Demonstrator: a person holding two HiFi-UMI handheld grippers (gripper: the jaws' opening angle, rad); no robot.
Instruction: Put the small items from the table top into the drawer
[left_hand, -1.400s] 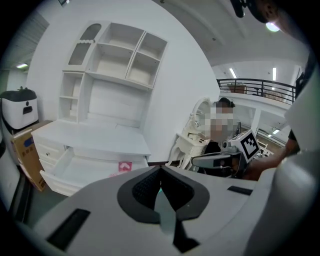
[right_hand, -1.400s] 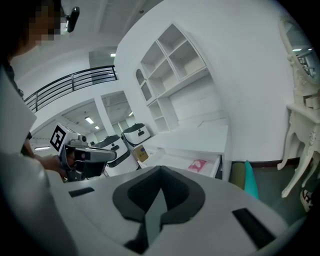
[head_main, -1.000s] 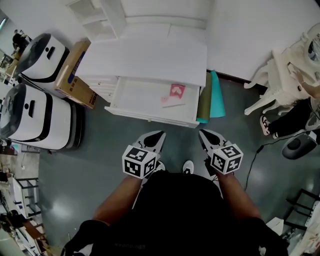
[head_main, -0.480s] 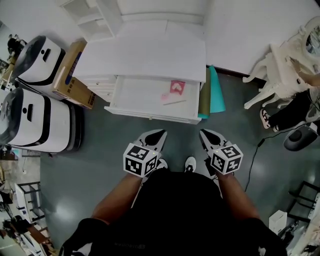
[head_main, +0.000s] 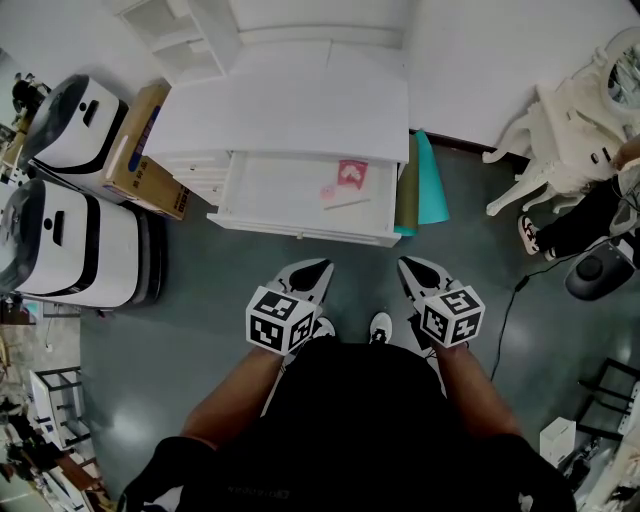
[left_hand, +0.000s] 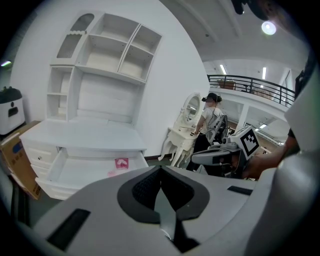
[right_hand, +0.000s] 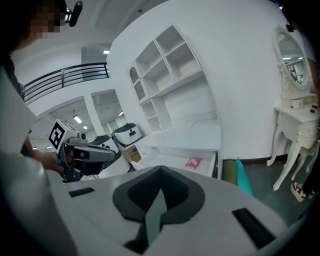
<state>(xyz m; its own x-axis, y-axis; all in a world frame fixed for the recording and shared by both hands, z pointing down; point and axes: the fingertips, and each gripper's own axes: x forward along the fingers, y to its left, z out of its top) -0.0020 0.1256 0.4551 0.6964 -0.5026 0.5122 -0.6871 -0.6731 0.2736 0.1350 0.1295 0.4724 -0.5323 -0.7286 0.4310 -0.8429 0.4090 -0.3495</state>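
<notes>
Small pink item (head_main: 352, 172) & pale strip (head_main: 346, 203) lay in the open drawer (head_main: 300, 232), under the white table top (head_main: 290, 110). L gripper (head_main: 320, 270) & R gripper (head_main: 406, 267) were well apart from the drawer, side by side, each w/ jaws together, nothing between.

— Is this a house or a workplace?

— A large indoor hall set up as a test space, I'd say. The polished grey floor (head_main: 200, 290) and the railed upper gallery (left_hand: 250, 85) under strip lights (left_hand: 263, 73) don't belong to a house.

— But there is furniture.

— Staged pieces: a white desk (head_main: 290, 110) with a shelf unit (left_hand: 100, 55) against a bare wall, and a vanity table (right_hand: 295, 120) with an oval mirror (right_hand: 291, 55) (cream, ornate). Beside them stand white wheeled machines (head_main: 70, 240), a cardboard box (head_main: 140, 150) and metal racks (head_main: 55, 385).
</notes>
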